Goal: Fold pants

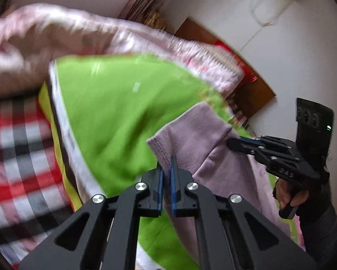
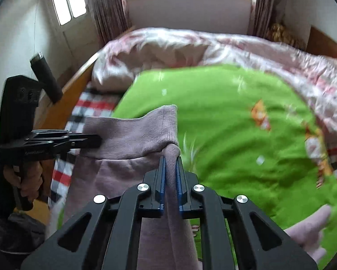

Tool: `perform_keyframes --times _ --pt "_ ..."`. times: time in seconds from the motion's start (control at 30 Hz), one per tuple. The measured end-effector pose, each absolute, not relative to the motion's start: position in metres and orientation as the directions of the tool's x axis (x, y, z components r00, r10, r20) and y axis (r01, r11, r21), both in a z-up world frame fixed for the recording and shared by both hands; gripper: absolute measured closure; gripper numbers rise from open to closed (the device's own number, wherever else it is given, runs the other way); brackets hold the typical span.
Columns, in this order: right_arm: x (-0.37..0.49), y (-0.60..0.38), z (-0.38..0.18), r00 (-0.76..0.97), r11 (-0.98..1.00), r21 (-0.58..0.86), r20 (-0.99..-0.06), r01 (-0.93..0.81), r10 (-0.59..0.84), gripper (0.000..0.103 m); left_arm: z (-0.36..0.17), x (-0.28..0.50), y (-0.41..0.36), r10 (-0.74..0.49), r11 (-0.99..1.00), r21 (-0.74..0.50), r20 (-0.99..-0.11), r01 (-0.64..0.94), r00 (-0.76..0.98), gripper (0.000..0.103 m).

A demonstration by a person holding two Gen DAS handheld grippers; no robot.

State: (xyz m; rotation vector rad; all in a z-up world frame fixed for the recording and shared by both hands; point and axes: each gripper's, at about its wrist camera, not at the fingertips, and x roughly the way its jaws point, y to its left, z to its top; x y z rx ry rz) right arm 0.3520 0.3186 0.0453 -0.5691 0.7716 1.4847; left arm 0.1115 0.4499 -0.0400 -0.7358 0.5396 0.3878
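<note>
Right wrist view: the right hand-held gripper (image 2: 170, 168) is pinched on a bunched edge of the mauve pants (image 2: 132, 135), lifted above the green blanket (image 2: 224, 123). Left of that pinch, the left hand-held gripper (image 2: 94, 141) is pressed onto the same cuff. Beyond the blanket, a pink quilt (image 2: 168, 42) is heaped. Thin bites may slip if the fabric is pulled taut.

You had a bed (image 2: 62, 110) with a wooden side rail. On it lay a checked sheet (image 1: 17, 148), a green blanket (image 2: 224, 117) spread over that, and a crumpled pink quilt (image 2: 168, 45) at the far end.
</note>
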Motion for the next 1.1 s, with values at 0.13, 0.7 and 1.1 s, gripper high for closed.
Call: perform_keyframes --times 0.13,0.7,1.1 --pt "0.358 0.322 0.052 -0.045 0.057 0.111 -0.743 -0.992 0.668 0.093 -0.020 0.117 0.447 0.191 0.713 -0.472 -0.581 -0.519 0.791 0.098" --pt "0.434 0.238 0.081 0.071 0.344 0.282 -0.672 -0.896 0.737 0.050 -0.006 0.111 0.414 0.391 0.673 -0.285 -0.647 -0.682 0.655 0.012" --pt "0.507 0.072 -0.023 0.084 0.677 0.456 -0.792 -0.578 0.605 0.050 -0.062 0.189 0.288 -0.025 0.911 -0.269 -0.793 -0.314 0.609 0.003"
